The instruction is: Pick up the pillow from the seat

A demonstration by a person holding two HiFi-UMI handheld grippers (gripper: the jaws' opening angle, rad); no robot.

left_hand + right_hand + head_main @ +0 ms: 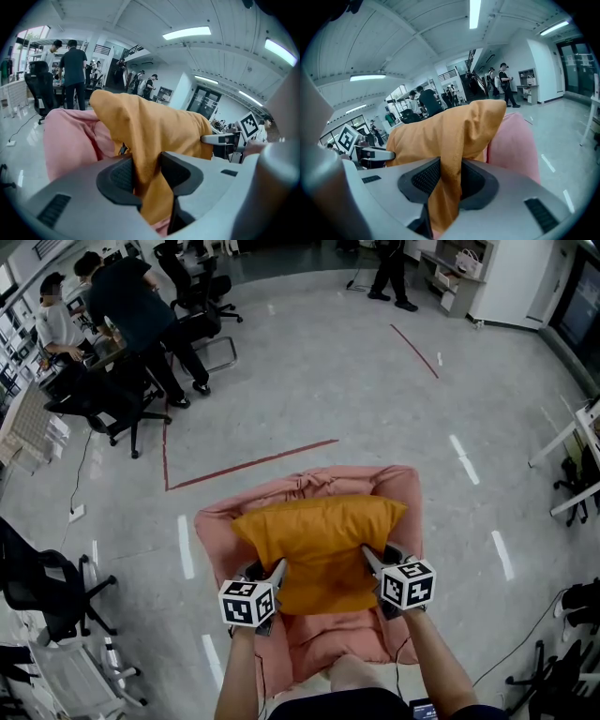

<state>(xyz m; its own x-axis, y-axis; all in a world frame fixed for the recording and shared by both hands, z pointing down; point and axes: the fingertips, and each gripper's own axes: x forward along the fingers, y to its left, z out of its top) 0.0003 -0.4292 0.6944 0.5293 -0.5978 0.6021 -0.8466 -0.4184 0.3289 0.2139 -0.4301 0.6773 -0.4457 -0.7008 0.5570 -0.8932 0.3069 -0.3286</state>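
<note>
Left gripper (147,174) and right gripper (450,180), jaws nearly together, each clamp a fold of the orange pillow (319,535) over the pink seat (214,521)

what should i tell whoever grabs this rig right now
Left tongs: shut on the near left edge of the orange pillow.
Right tongs: shut on its near right edge.
The pillow lies over the pink seat; whether it is clear of it cannot be told.
Done: both grips. Left to do: lift the pillow off the seat.
</note>
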